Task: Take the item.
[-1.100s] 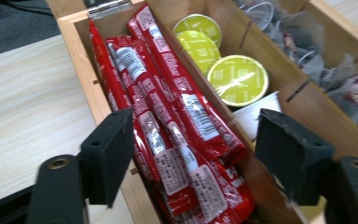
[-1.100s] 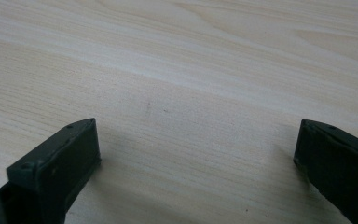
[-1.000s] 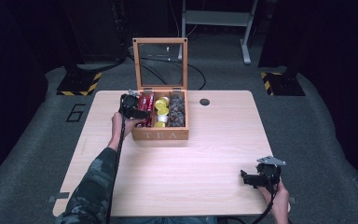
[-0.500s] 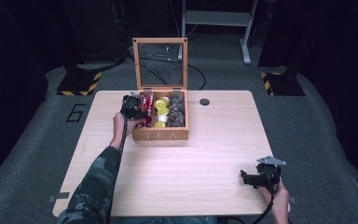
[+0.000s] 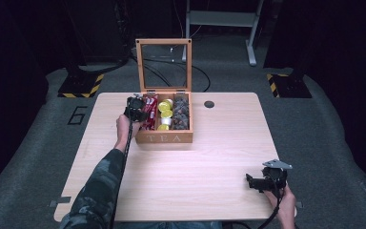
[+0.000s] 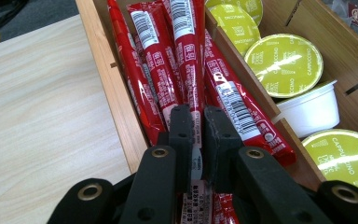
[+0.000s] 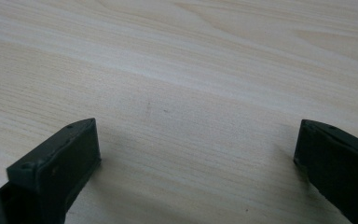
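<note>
clamping is seen at the left hand-held gripper [image 6: 196, 140]: its jaws have just been closing and are now pinched together on one red stick sachet [image 6: 189, 51], the pads pressed against its wrapper near the lower end. the sachet is lying lengthwise among the other red sachets [image 6: 142, 88] in the left compartment of the wooden tea box [image 5: 164, 137], just inside the left wall. in the high view the left hand-held gripper [image 5: 136, 109] is placed at the box's left edge, over that compartment. the glass-paned lid [image 5: 164, 64] is stood upright at the back. yellow-lidded capsules [image 6: 284, 65] are held in the middle compartment, beside a white cup [image 6: 307, 109]; dark packets [image 5: 181, 110] are kept in the right compartment.

the right hand-held gripper [image 5: 262, 183] is rested near the front right corner of the tabletop [image 5: 209, 157], well apart from the box. in the right gripper view its jaws are spread wide, with only bare wood between them; nothing is held.
</note>
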{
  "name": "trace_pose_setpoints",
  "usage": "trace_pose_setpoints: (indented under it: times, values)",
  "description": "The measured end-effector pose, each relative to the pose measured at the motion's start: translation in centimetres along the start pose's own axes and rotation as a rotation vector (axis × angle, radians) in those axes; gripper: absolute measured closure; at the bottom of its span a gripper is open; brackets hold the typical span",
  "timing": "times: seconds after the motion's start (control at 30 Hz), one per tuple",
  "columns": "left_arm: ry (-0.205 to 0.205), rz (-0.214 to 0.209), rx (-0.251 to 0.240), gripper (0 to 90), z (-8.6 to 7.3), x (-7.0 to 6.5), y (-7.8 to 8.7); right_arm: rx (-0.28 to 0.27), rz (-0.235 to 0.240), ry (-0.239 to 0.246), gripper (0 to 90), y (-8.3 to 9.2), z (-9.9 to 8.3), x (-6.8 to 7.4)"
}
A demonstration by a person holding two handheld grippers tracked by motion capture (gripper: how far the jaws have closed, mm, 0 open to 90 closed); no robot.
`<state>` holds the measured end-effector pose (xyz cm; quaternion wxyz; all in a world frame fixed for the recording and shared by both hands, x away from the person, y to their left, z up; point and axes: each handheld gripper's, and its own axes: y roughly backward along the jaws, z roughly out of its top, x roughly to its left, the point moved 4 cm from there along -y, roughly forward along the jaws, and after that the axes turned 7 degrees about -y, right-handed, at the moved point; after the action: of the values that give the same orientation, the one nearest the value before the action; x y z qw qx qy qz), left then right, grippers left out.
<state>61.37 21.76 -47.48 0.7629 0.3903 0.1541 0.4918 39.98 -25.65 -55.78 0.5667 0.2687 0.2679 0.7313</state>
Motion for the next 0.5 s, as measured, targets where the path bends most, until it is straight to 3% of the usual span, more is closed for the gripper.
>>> trace_pose_setpoints:
  times: [0.2,0.5]
  values:
    - [0.01,0.006,-0.005,83.1,0.2,0.0,0.4,0.0,0.0,-0.001,0.0,0.0,0.0,0.0]
    - [0.026,-0.006,-0.057,83.1,0.5,0.0,1.7,-0.003,0.001,-0.003,0.0,0.0,0.0,0.0]
